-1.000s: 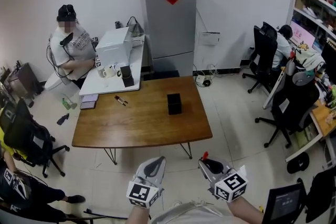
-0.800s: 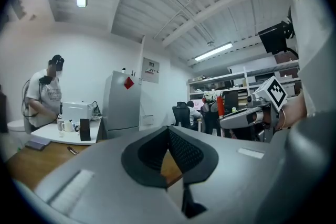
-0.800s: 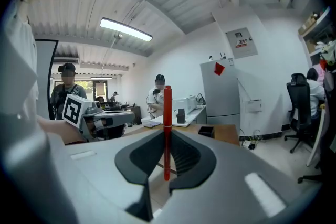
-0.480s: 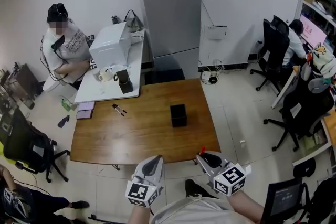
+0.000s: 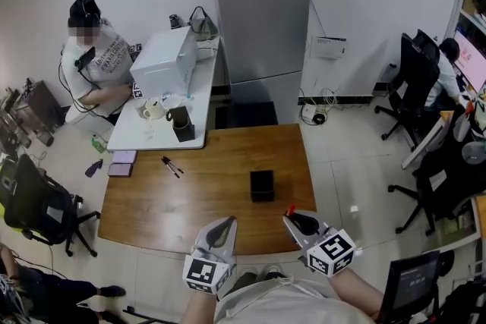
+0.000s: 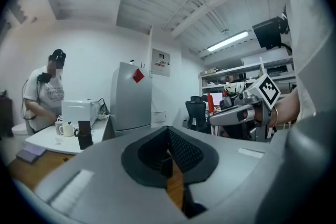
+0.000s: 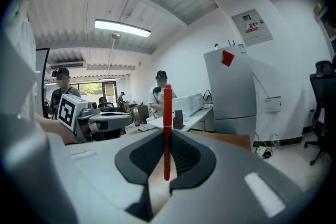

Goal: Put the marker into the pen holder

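Two tools: my right tool [image 5: 292, 218] grips the red marker [image 7: 167, 128] upright; my left tool [image 5: 225, 224] is closed, empty. Pen holder [image 5: 262, 184] sits at 12 o'clock on the worktop [image 5: 197, 201].

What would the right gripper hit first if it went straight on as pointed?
Probably the black pen holder on the wooden table: the right gripper, shut on the red marker, points toward it with nothing between. It may pass above; height is unclear.
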Motion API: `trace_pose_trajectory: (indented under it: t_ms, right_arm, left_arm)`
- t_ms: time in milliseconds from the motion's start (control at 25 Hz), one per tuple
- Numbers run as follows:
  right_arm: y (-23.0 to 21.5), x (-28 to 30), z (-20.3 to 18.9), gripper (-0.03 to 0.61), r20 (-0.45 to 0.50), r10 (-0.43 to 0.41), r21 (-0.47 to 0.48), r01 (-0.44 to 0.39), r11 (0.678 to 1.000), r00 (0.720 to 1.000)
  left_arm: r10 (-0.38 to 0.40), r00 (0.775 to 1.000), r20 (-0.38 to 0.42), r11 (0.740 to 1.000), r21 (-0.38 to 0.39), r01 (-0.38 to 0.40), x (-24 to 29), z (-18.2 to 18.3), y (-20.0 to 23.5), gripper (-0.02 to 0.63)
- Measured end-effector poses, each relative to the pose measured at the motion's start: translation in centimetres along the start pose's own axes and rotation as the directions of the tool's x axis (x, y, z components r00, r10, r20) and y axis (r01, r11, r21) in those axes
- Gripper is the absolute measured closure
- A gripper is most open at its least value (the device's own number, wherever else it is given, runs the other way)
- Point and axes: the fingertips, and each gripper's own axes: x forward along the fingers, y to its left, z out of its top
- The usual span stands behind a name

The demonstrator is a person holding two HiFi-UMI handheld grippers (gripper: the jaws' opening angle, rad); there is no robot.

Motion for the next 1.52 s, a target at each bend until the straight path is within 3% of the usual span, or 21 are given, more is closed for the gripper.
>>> trace_pose_trajectory:
  t_ms: [120,360,520,720,1040,1320,1360,1520]
  right_arm:
    - [-0.4,1.4,-0.2,0.541,-0.02,-0.004,-0.052,0.003,0.999,1.0]
    - [-2.1,5.8,-0.1,0.541,-0.002,-0.014,-0.118,0.014,0.993,1.0]
    - [-4.0,10.3,0.7,0.541,0.043,-0.023,-0.156,0.03,0.987,0.999]
    - [-6.8,14.3,-0.2,0.541,0.047,-0.066,-0.127,0.072,0.989,0.997]
    - [-10.1,16.7,-5.4,0.54,-0.088,-0.127,-0.097,0.118,0.988,0.988]
    - [-11.0,17.4,-7.7,0.541,-0.123,-0.147,-0.077,0.138,0.987,0.982]
    - [-11.1,17.5,-8.1,0.536,-0.132,-0.148,-0.069,0.14,0.988,0.98]
    - [-11.5,17.4,-9.1,0.407,-0.169,-0.162,-0.047,0.157,0.987,0.972]
  left_arm:
    - [-0.043,0.999,-0.012,0.999,0.03,0.043,1.5,-0.5,0.3,0.598]
    - [-0.082,0.997,-0.006,0.997,0.001,0.082,3.4,0.2,2.7,0.598]
    - [-0.103,0.994,-0.025,0.993,0.063,0.104,4.6,-0.4,3.7,0.598]
    - [-0.133,0.991,-0.026,0.989,0.059,0.134,6.0,-0.1,4.5,0.598]
    - [-0.116,0.993,-0.028,0.993,0.009,0.117,7.2,-0.7,6.4,0.598]
    - [-0.11,0.992,-0.058,0.994,-0.019,0.109,7.5,-1.7,7.0,0.598]
    - [-0.11,0.992,-0.059,0.994,-0.021,0.109,7.5,-1.7,7.0,0.598]
    - [-0.108,0.993,-0.056,0.994,-0.02,0.108,7.6,-1.7,7.3,0.598]
